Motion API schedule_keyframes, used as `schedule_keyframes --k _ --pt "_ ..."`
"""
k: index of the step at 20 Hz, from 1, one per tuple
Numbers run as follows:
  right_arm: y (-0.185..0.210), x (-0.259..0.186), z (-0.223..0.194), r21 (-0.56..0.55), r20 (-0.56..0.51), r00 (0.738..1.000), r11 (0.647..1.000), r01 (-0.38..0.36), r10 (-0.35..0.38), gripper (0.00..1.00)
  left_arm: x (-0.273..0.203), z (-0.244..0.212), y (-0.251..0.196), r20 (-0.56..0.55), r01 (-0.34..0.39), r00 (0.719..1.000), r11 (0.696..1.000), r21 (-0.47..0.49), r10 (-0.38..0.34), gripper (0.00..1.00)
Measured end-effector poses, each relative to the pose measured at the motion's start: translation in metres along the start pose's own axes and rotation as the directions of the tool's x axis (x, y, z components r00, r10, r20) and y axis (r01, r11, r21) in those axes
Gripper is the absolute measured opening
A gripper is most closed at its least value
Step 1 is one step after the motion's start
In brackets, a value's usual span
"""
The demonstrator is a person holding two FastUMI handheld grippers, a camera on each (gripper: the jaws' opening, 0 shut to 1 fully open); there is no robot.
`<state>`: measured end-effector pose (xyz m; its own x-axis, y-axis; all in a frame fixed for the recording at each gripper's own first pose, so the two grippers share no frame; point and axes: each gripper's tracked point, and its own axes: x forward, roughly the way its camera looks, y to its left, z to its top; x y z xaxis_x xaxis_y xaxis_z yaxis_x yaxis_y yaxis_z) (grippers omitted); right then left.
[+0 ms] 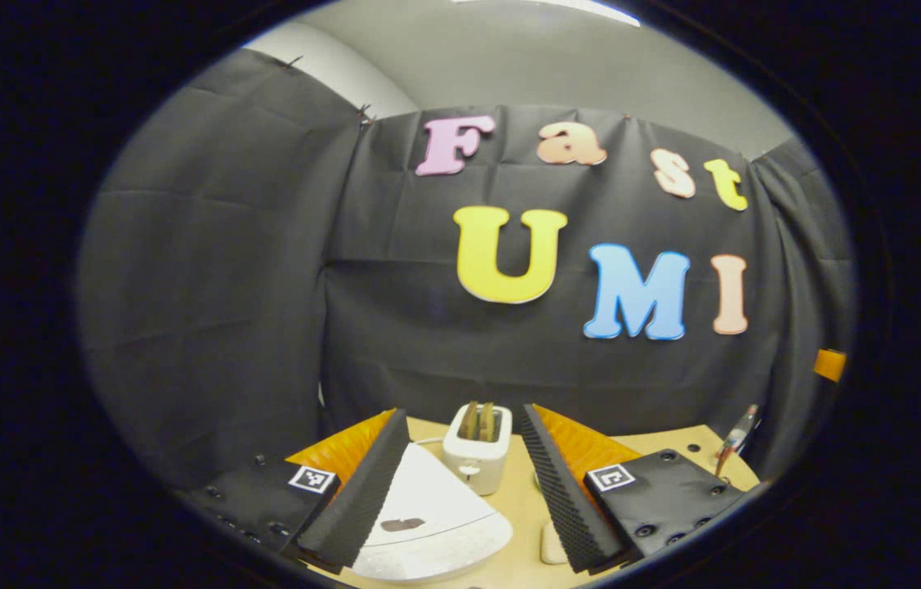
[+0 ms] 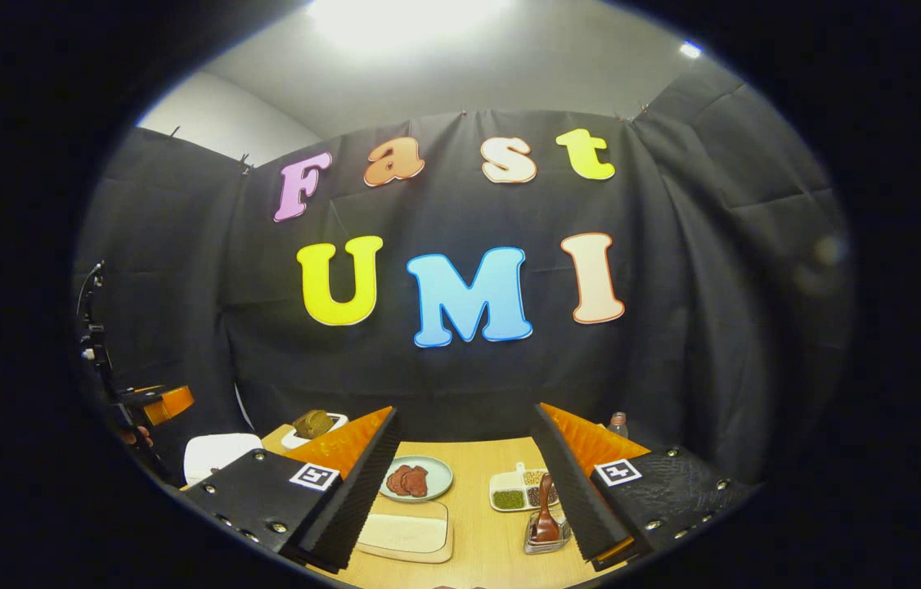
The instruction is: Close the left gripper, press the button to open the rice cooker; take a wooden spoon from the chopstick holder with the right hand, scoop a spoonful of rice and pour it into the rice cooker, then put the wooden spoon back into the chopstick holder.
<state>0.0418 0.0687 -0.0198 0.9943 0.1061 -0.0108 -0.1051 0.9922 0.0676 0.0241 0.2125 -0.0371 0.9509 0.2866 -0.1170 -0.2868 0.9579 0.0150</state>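
Your left gripper (image 1: 460, 491) hangs above the wooden table (image 1: 522, 511) with its fingers spread wide and nothing between them. In the left gripper view the rice cooker (image 1: 432, 523), white with its lid down, sits at 6 o'clock between the two fingers, nearer the left one, and a small dark mark shows on its lid. Just behind it, toward 12 o'clock, stands a white toaster (image 1: 477, 450) with two slices of bread (image 1: 478, 420) upright in its slots. At 3 o'clock, near the table's far edge, a slim bottle (image 1: 734, 442) leans against the black cloth.

Your right gripper (image 2: 464, 491) is also spread open and grips nothing. In the right gripper view the chopstick holder (image 2: 546, 536), a clear container, sits at 5 o'clock just beside the right finger, with the wooden spoon (image 2: 545, 511) standing upright in it. Behind the holder lies a divided white tray (image 2: 522, 489) holding green and brown grains; whether any of that is rice you cannot tell from here. At 6 o'clock a pale board (image 2: 405, 533) lies flat, and just past it a plate (image 2: 418, 478) carries dark red slices. At 9 o'clock the rice cooker (image 2: 219, 454) shows as a white shape beside the left finger, with the toaster (image 2: 313, 425) behind it and the left gripper (image 2: 158, 402) above it at the view's edge.
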Motion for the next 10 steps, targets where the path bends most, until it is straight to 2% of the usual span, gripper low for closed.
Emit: schedule_keyframes --k 3,5,7,10 --pt "-0.001 -0.011 0.024 -0.01 0.046 0.999 1.0 0.025 -0.025 0.98 -0.023 0.036 -0.042 0.061 0.081 0.995 0.996 0.035 -0.083 0.97" --pt "0.002 -0.013 0.033 0.0 0.059 0.998 1.0 0.014 -0.014 0.98 -0.038 0.052 -0.063 0.087 0.104 0.99 0.994 0.038 -0.108 0.98" --pt "0.0 -0.014 0.036 0.003 0.064 0.998 1.0 -0.002 0.001 0.98 -0.047 0.057 -0.078 0.097 0.116 0.988 0.993 0.034 -0.118 0.97" --pt "-0.008 -0.012 0.032 -0.003 0.056 0.998 1.0 -0.031 0.031 0.98 -0.05 0.058 -0.092 0.109 0.091 0.99 0.995 0.032 -0.094 0.97"
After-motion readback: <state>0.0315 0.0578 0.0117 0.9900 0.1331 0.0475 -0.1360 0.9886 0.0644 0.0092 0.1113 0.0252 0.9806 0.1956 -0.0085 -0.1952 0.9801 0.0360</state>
